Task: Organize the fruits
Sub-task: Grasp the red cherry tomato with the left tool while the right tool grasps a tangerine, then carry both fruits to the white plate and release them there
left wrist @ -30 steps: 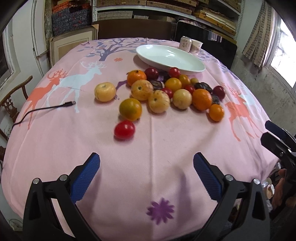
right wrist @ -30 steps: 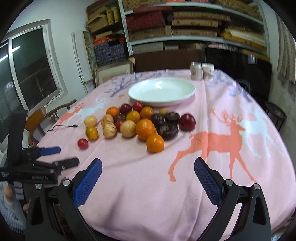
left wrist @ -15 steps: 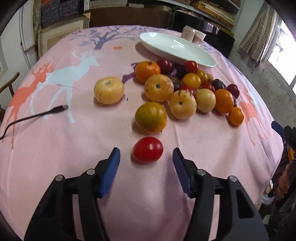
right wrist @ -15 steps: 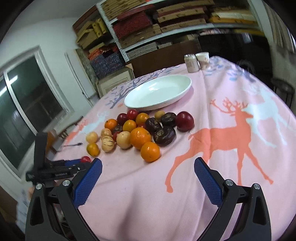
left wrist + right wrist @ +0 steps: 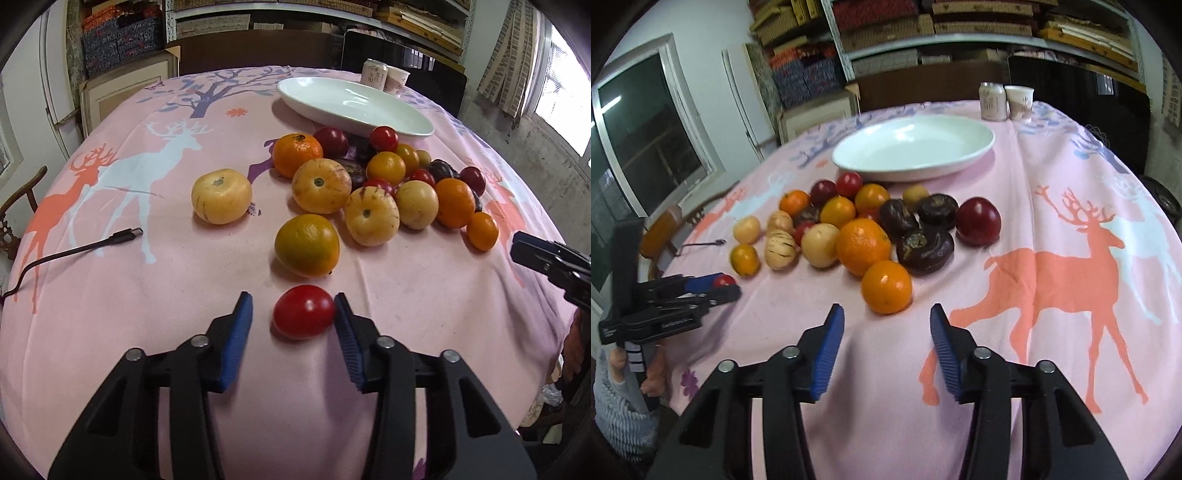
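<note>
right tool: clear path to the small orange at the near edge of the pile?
Probably yes. The right tool hangs just short of the small orange, which sits at the pile's near edge with only bare tablecloth between. Its jaws have just been closing, nothing between them, and may need reopening to fit.

The left gripper (image 5: 293, 310) at the lower middle of the left wrist frame has matte black plastic arms with triangular cut-outs, round silver screws at the joints, and ribbed blue pads (image 5: 236, 343) on the fingers. The right gripper (image 5: 886, 321), lower middle of its own frame, is built alike. At the lower left of the right wrist frame, a hand (image 5: 646, 373) in a fluffy grey-blue sleeve (image 5: 617, 417) grips a black handle with white lettering and white stripes.
</note>
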